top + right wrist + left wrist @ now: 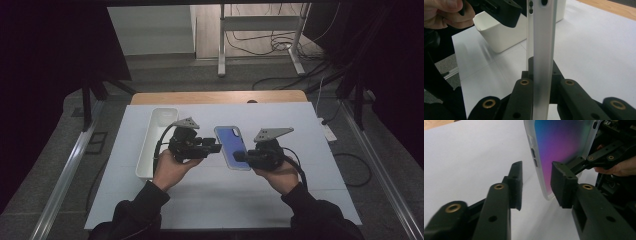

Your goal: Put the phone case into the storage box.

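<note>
Black boxy right gripper [541, 82] fingers clamping slim frosted phone case [544, 37] edge

White rectangular tabletop [300, 150] sat over light wooden board, strip of wood [218, 97] showing at far edge. Grey carpeted floor [200, 75] beyond. Black curtains [45, 60] hung at both sides. White metal-legged stand [260, 30] stood at back, loose black cables [270, 45] beneath. Aluminium rails [65, 175] flanked tabletop. Room dim.
</note>
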The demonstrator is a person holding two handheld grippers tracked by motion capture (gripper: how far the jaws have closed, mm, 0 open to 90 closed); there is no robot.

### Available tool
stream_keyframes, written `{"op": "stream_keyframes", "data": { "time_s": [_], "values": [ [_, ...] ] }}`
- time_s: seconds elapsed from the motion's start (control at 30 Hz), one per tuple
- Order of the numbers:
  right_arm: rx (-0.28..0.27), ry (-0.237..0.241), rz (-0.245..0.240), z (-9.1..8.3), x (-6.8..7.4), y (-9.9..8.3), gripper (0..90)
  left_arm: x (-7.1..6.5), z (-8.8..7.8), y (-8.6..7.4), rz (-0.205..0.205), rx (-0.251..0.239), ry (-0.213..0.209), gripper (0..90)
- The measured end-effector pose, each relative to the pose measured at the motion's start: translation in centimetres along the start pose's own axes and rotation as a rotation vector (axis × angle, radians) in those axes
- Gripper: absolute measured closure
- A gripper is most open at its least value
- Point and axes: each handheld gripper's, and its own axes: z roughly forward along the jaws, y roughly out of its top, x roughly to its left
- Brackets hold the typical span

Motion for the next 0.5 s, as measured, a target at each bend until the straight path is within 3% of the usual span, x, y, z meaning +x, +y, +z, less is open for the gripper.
{"op": "stream_keyframes", "data": {
  "time_s": [0.23, 0.37, 0.5],
  "values": [
    [0.005, -0.004, -0.006, 0.18, 0.18, -0.01, 85.3, -0.02, 0.26, -0.03, -0.012, 0.008, -0.013, 71.2],
    [0.008, -0.008, -0.015, 0.30, 0.37, -0.01, 85.3, -0.04, 0.28, -0.07, -0.017, 0.013, 0.006, 80.0],
    [0.014, -0.015, -0.023, 0.38, 0.43, -0.02, 85.2, 0.16, 0.20, -0.15, -0.041, 0.003, -0.014, 82.8]
  ]
}}
